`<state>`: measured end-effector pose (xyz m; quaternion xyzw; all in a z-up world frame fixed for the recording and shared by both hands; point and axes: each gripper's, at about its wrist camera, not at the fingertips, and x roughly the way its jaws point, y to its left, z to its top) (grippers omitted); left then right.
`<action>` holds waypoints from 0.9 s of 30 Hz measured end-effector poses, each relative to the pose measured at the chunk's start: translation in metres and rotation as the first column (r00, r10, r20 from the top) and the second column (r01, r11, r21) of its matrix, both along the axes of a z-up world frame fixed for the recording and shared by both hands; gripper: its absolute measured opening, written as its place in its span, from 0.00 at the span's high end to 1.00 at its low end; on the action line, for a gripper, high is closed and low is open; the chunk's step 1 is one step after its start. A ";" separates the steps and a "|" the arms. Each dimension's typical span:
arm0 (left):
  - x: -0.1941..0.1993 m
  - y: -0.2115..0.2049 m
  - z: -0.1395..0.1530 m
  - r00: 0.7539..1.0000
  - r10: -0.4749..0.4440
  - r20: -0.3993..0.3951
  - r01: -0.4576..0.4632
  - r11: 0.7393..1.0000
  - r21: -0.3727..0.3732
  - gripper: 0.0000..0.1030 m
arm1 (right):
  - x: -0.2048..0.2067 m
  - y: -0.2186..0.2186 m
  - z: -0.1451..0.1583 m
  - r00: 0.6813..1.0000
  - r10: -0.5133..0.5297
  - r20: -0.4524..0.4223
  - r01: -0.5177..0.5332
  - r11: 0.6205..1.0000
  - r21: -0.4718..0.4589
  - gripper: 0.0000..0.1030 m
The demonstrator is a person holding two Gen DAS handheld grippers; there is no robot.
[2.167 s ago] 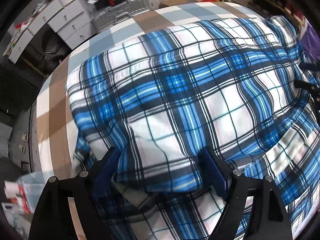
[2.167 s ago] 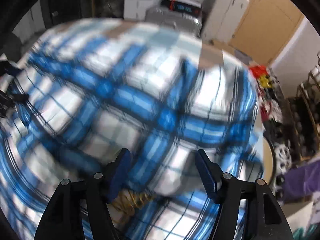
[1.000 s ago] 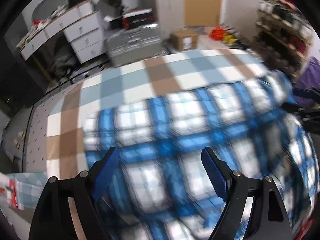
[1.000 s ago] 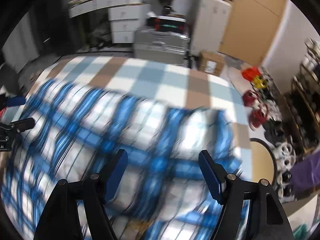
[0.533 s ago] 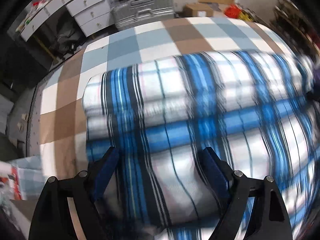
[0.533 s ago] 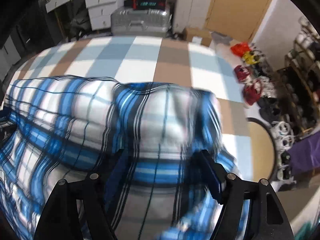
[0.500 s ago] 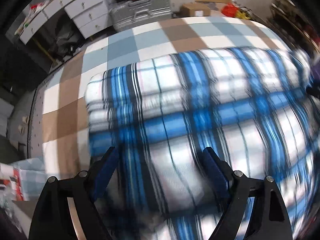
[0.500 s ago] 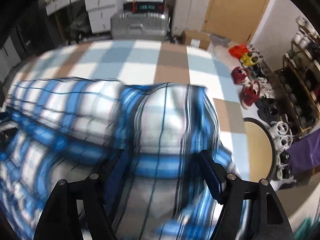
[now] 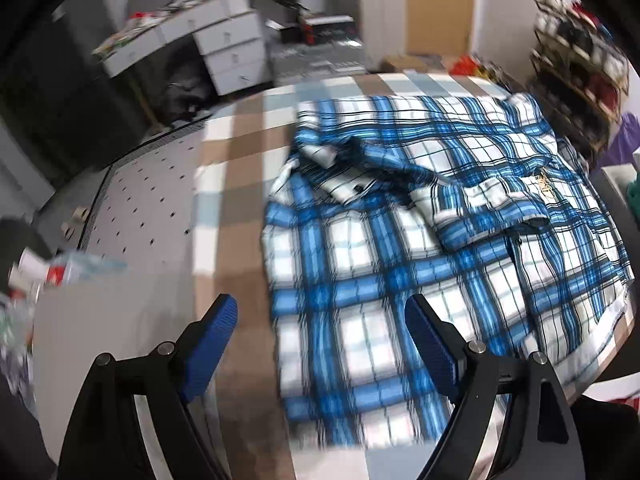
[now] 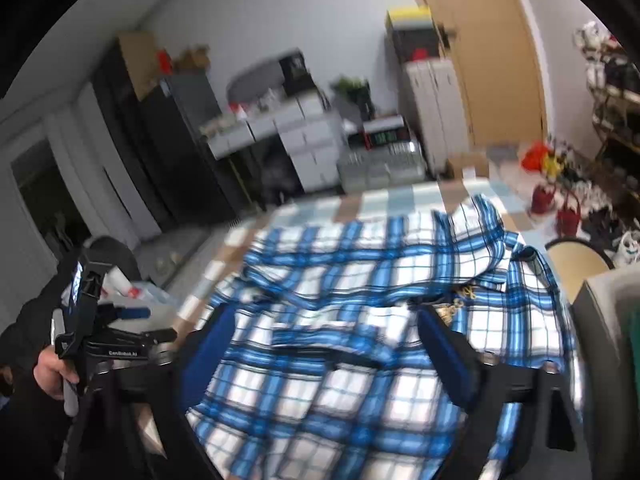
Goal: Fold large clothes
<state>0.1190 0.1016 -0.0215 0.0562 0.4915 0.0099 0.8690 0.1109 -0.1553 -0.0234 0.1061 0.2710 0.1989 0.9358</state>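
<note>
My left gripper (image 9: 320, 332) spread wide and empty, blue plaid shirt (image 9: 432, 248) ahead and right of its fingers on the checked tablecloth (image 9: 236, 168), white drawers (image 9: 232, 56) beyond, my right gripper (image 10: 324, 344) jaws just opened, nothing gripped, shirt lying under and past them, suitcase (image 10: 380, 164) and wooden door (image 10: 492, 48) behind.

We see a shirt (image 9: 420, 240) in blue, white and black plaid, with a small gold mark toward its three o'clock edge. Under it lies a tablecloth (image 9: 236, 148) of large tan, pale blue and white checks. The left gripper (image 9: 320, 344) is black with ribbed blue pads (image 9: 212, 344); the right gripper (image 10: 324, 344) looks the same, though blur softens it. At eleven o'clock from the shirt stand white drawers (image 9: 232, 56); at one o'clock, a tan wooden door (image 10: 492, 52). At nine o'clock is a grey board (image 9: 140, 208) dotted with dark holes.
</note>
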 end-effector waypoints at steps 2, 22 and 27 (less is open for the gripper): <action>-0.016 0.000 -0.009 0.999 0.033 0.021 -0.033 0.999 0.030 0.19 | -0.019 0.005 -0.007 1.000 -0.011 0.026 0.011 1.000 0.022 0.00; -0.008 0.032 -0.104 0.984 0.111 -0.138 -0.126 0.986 -0.110 0.46 | -0.010 0.013 -0.083 0.972 -0.020 -0.235 0.008 0.999 -0.053 0.00; -0.007 0.032 -0.101 0.990 0.086 -0.115 -0.100 0.986 -0.130 0.93 | -0.015 0.027 -0.086 0.975 0.001 -0.220 -0.024 0.995 -0.098 0.00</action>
